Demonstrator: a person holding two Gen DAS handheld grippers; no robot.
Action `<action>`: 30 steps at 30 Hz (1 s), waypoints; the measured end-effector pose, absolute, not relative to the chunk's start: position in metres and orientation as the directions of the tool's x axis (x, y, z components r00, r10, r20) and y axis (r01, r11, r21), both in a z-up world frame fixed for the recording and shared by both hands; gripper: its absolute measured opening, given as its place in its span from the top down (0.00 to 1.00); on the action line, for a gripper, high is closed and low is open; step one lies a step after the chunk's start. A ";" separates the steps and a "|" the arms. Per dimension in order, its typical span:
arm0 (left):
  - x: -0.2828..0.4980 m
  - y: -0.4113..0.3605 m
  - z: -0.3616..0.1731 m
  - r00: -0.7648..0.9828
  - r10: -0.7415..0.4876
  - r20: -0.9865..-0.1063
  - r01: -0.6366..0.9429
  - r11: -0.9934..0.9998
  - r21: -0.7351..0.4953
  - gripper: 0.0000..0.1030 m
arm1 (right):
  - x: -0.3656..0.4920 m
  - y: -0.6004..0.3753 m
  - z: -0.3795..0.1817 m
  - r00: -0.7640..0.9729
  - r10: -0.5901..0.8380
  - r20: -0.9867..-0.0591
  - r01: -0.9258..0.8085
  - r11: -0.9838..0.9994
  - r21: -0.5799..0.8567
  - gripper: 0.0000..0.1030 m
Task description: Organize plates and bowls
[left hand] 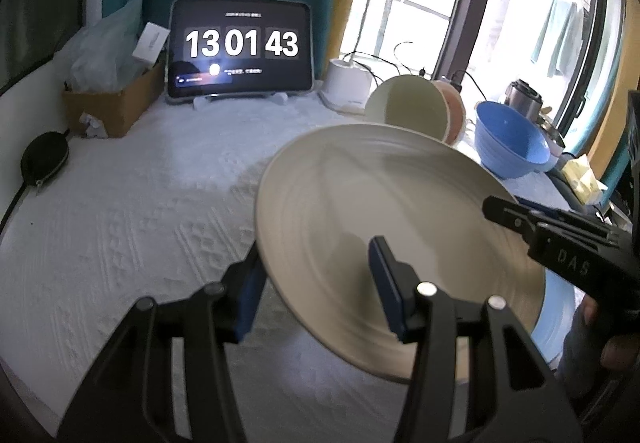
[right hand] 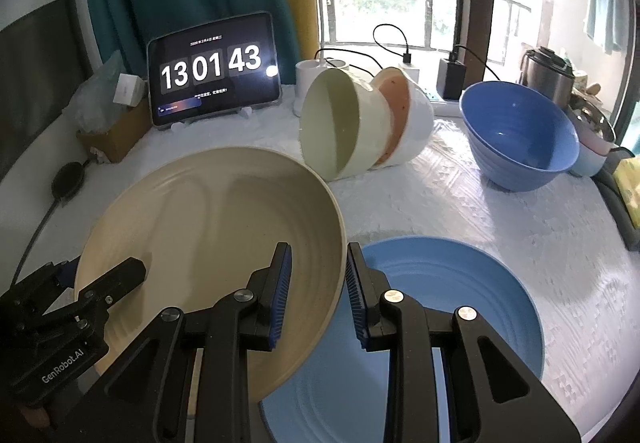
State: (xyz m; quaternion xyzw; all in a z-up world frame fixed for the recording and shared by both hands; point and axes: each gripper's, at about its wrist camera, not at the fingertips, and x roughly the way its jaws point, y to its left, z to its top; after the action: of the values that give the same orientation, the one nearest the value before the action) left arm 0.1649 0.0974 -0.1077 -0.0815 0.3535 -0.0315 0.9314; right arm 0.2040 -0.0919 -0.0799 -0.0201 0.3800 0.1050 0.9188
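Note:
A large beige plate (left hand: 360, 211) (right hand: 208, 243) hangs tilted above the white tablecloth, carried from both sides. My left gripper (left hand: 316, 255) is shut on its near-left rim, one pad under the edge and one on the plate's face. It shows in the right wrist view as a black jaw (right hand: 120, 279) on the plate's left edge. My right gripper (right hand: 318, 249) is shut on the plate's right rim and shows in the left wrist view (left hand: 520, 219). A blue plate (right hand: 440, 303) (left hand: 556, 307) lies flat on the cloth, partly under the beige plate.
A nested stack of green, orange and white bowls (right hand: 352, 127) (left hand: 412, 111) lies on its side behind the plates. A deep blue bowl (right hand: 520, 135) (left hand: 512, 139) stands at the right. At the back are a tablet clock (left hand: 240, 47), a cardboard box (left hand: 116, 107) and a lamp base (left hand: 346, 83).

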 end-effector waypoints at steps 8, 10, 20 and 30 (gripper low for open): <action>0.162 0.077 -0.107 0.739 -0.132 -0.661 0.032 0.986 -0.161 0.50 | 0.195 -0.112 -0.080 0.698 0.171 -0.695 -0.182 0.982 0.059 0.71; 0.162 0.071 -0.106 0.737 -0.135 -0.662 0.041 0.987 -0.156 0.50 | 0.193 -0.118 -0.080 0.701 0.169 -0.693 -0.173 0.983 0.065 0.71; 0.158 0.041 -0.108 0.721 -0.153 -0.675 0.085 0.987 -0.134 0.50 | 0.184 -0.149 -0.085 0.709 0.159 -0.687 -0.131 0.987 0.093 0.71; 0.156 0.012 -0.111 0.703 -0.171 -0.690 0.132 0.985 -0.110 0.50 | 0.174 -0.178 -0.092 0.713 0.140 -0.687 -0.084 0.990 0.115 0.71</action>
State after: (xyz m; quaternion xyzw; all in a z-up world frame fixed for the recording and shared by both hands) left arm 0.1564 0.0124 -0.1109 -0.0261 0.3763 -0.0820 0.9225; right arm 0.1736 -0.1781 -0.0923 0.0378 0.3739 0.0604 0.9247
